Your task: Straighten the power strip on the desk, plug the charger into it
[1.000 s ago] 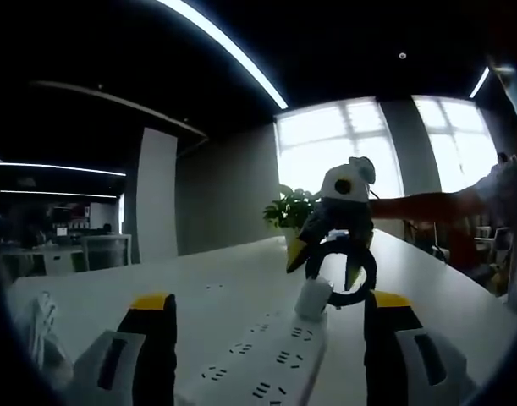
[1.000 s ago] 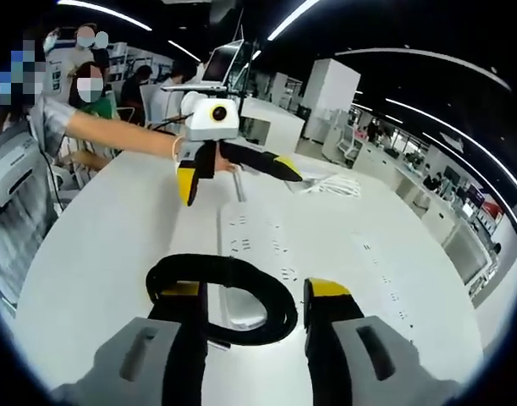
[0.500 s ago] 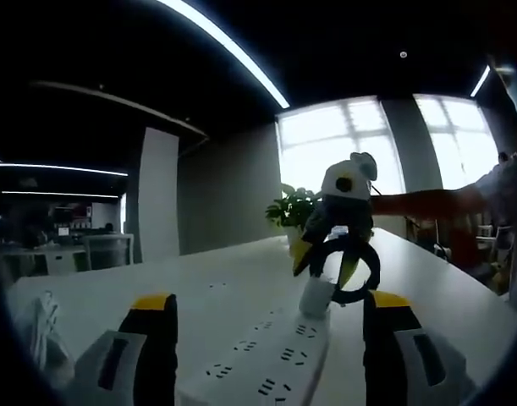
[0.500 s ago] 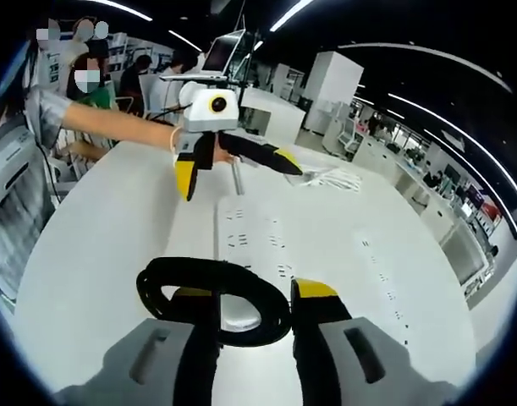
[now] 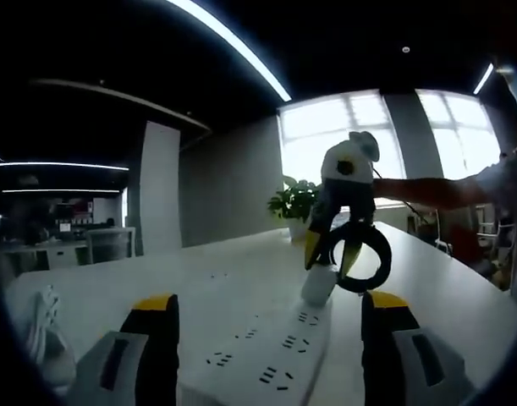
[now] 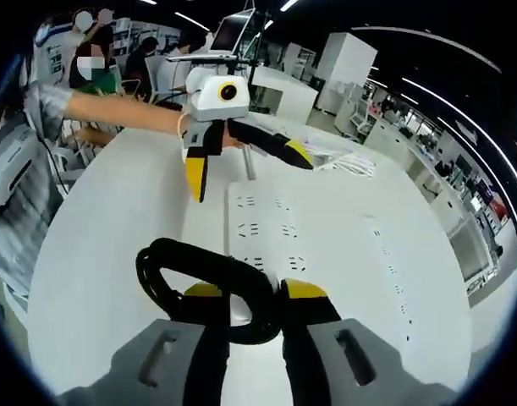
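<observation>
A long white power strip [image 5: 271,355] lies on the white desk [image 5: 114,296] between my left gripper's [image 5: 268,303] open, yellow-tipped jaws. At the strip's far end my right gripper [image 5: 332,254] holds a white charger [image 5: 316,285] upright, its looped black cable [image 5: 364,254] hanging beside it. I cannot tell whether the prongs are in a socket. In the right gripper view my right gripper [image 6: 254,292] is shut on the charger under the cable loop [image 6: 199,262]. The strip [image 6: 266,228] runs ahead to my left gripper [image 6: 245,167], which stands open over its other end.
A second row of sockets [image 6: 385,254] runs along the desk beside the strip. A white cable bundle [image 6: 343,161] lies at the desk's far side. A person's arm [image 6: 114,114] reaches in, and people sit behind. A potted plant [image 5: 292,203] stands by the window.
My right gripper's jaws have drawn together onto the charger, and the charger has tipped more upright at the strip's end. My left gripper stays open over the strip.
</observation>
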